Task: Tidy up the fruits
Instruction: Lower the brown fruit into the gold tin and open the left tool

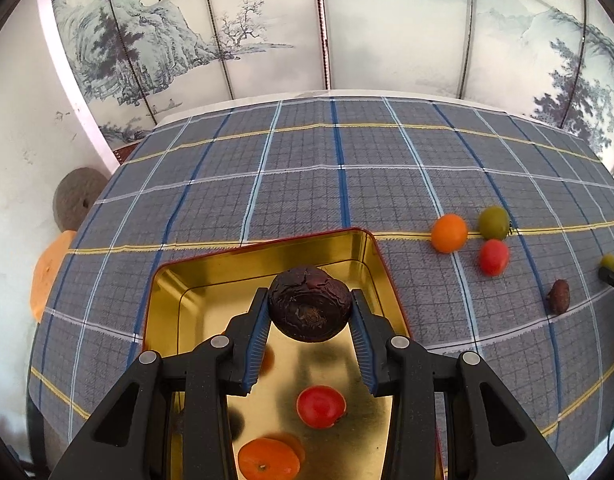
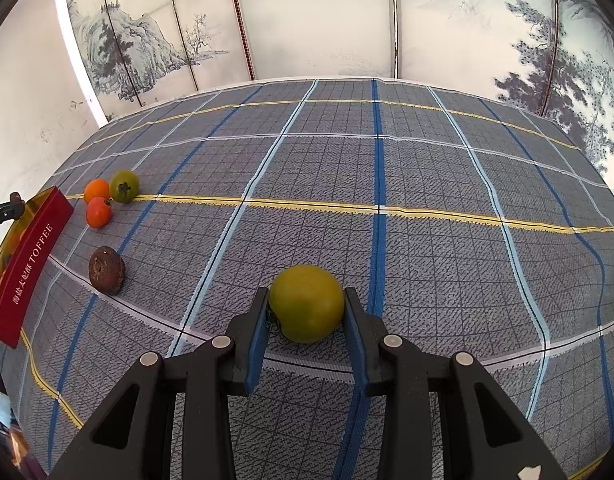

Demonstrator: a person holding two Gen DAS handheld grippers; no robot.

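Note:
My left gripper (image 1: 310, 309) is shut on a dark brown wrinkled fruit (image 1: 309, 303) and holds it above the gold tin tray (image 1: 211, 276). In the tray lie a red tomato (image 1: 320, 406) and an orange fruit (image 1: 268, 458). My right gripper (image 2: 306, 307) is shut on a yellow-green tomato (image 2: 306, 302) just above the plaid cloth. On the cloth lie an orange fruit (image 1: 449, 233), a green tomato (image 1: 493, 223), a red tomato (image 1: 493, 257) and a second brown fruit (image 1: 558, 297). The same group shows in the right wrist view: orange fruit (image 2: 96, 191), green tomato (image 2: 124, 186), red tomato (image 2: 98, 212), brown fruit (image 2: 106, 270).
The tray's red side, printed TOFFEE (image 2: 27, 264), stands at the left in the right wrist view. The plaid tablecloth (image 2: 427, 260) covers the table. A painted folding screen (image 1: 267, 32) stands behind. A grey round stone (image 1: 73, 200) and an orange object (image 1: 47, 272) lie beyond the left edge.

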